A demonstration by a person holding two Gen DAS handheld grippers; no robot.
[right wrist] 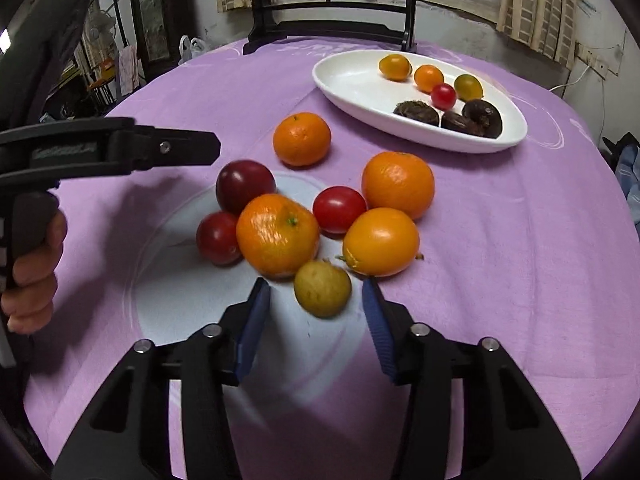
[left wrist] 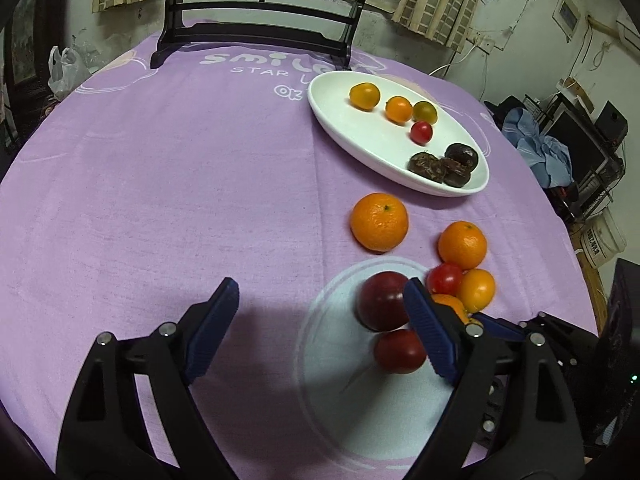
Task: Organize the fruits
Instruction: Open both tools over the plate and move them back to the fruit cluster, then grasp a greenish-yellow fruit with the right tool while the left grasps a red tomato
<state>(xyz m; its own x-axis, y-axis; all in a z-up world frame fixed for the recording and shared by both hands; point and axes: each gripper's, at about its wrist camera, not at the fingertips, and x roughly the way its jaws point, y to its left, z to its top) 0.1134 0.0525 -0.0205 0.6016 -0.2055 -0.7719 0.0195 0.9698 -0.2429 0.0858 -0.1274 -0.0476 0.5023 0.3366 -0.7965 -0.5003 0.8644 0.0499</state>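
Observation:
A white oval plate (right wrist: 352,80) at the far right holds several small tomatoes and dark fruits; it also shows in the left wrist view (left wrist: 360,136). Loose fruit lies on the purple cloth: oranges (right wrist: 302,139), a yellow-orange tomato (right wrist: 380,241), red tomatoes (right wrist: 339,209), a dark plum (right wrist: 244,186) and a yellow-green fruit (right wrist: 322,289). My right gripper (right wrist: 316,300) is open, with the yellow-green fruit just ahead between its blue pads. My left gripper (left wrist: 320,300) is open and empty, left of the plum (left wrist: 382,300).
A black chair (left wrist: 256,28) stands at the table's far edge. A pale round print (left wrist: 360,380) marks the cloth under the fruit pile. Cluttered shelves and electronics (left wrist: 580,148) stand to the right of the table. The left gripper's body (right wrist: 108,148) reaches in from the left.

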